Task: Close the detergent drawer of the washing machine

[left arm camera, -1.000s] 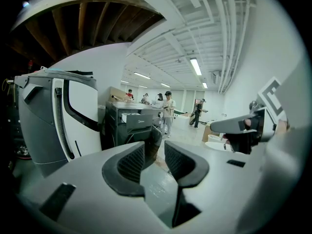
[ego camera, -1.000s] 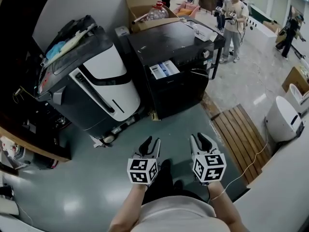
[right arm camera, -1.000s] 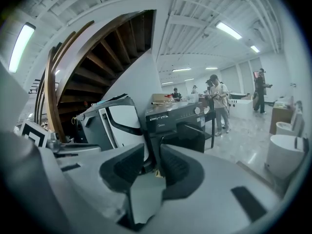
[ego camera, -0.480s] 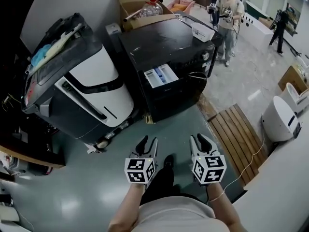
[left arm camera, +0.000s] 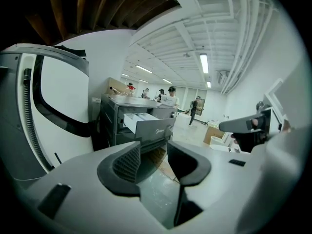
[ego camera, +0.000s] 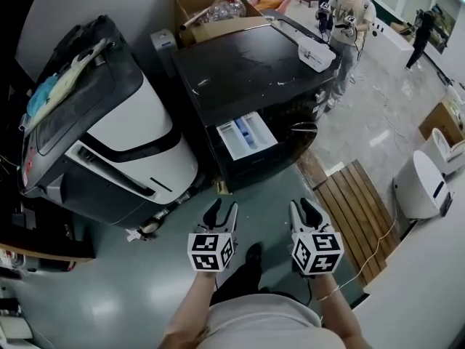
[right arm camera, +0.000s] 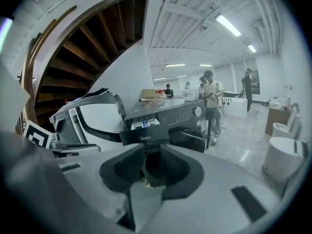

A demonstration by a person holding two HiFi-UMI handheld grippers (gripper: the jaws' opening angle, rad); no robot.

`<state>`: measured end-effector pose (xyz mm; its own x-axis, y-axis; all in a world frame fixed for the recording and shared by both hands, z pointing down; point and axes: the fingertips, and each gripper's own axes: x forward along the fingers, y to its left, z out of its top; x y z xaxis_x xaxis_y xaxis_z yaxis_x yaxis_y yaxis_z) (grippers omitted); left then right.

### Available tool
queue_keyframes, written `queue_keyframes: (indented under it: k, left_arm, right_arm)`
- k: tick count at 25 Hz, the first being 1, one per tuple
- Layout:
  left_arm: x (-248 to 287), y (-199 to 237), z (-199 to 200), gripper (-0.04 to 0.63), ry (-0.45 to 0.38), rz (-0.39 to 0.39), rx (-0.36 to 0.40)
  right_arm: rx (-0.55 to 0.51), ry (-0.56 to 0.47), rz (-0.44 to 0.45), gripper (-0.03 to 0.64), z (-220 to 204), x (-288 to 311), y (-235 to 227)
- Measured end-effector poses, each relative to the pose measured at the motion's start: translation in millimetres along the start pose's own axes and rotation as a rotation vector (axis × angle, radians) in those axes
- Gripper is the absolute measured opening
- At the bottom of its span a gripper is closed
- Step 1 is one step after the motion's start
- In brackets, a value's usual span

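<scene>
Detergent drawer (ego camera: 247,137) stands pulled out at the upper front of the black washing machine (ego camera: 251,60). Left gripper (ego camera: 221,211) hangs well short of it, jaws opening with nothing between; right gripper (ego camera: 306,208) alongside, jaws apart, empty

The head view is bright and evenly lit from overhead, with no hard shadows. The grey floor (ego camera: 109,297) carries soft pale glare patches at 7 o'clock, and the tiled floor (ego camera: 378,138) shows a brighter streak at 3 o'clock. The washing machine (ego camera: 254,64) has a dull sheen on its black top. The corner at 10 o'clock falls to black. Straight lines bow toward the edges. In both gripper views the long ceiling lights (left arm camera: 204,62) at 1 o'clock burn white, and the wooden stairs (right arm camera: 87,52) at 11 o'clock are dim. A black rounded border rings each view, and the nearest surfaces at 6 o'clock are soft.
</scene>
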<state>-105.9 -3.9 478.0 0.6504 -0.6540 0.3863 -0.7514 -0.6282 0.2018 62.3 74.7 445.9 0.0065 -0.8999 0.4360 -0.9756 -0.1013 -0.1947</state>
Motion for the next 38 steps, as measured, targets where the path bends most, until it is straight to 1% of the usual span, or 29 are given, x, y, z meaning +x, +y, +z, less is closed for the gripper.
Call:
queue_keyframes:
  k: [4, 10, 18, 22, 26, 30, 38]
  left_arm:
    - [25.1, 10.6, 10.8, 0.165, 0.014, -0.019, -0.002]
    - [52.2, 22.5, 19.4, 0.17, 0.022, -0.033, -0.002]
    - [71.1, 27.9, 21.1, 0.178, 0.042, -0.055, -0.002]
    - [77.8, 28.9, 22.8, 0.183, 0.041, -0.05, -0.008]
    - [80.8, 29.3, 24.2, 0.186, 0.031, -0.023, -0.039]
    - [82.9, 29.4, 23.9, 0.189, 0.035, 0.014, -0.047]
    - [87.9, 29.4, 24.5, 0.189, 0.025, 0.129, -0.073]
  right_arm:
    - [0.002, 0.008, -0.017, 0.089, 13.2, 23.0, -5.1]
    - [-0.008, 0.01, -0.036, 0.089, 29.9, 50.6, -11.1]
    - [-0.008, 0.023, -0.052, 0.089, 40.0, 70.1, -17.1]
    - [-0.016, 0.033, -0.036, 0.089, 43.1, 81.7, -20.0]
    - [-0.035, 0.045, 0.012, 0.089, 46.8, 95.4, -21.0]
    - [-0.05, 0.059, 0.057, 0.089, 51.6, 108.0, -23.4]
    - [-0.101, 0.104, 0.157, 0.089, 55.3, 133.0, -33.7]
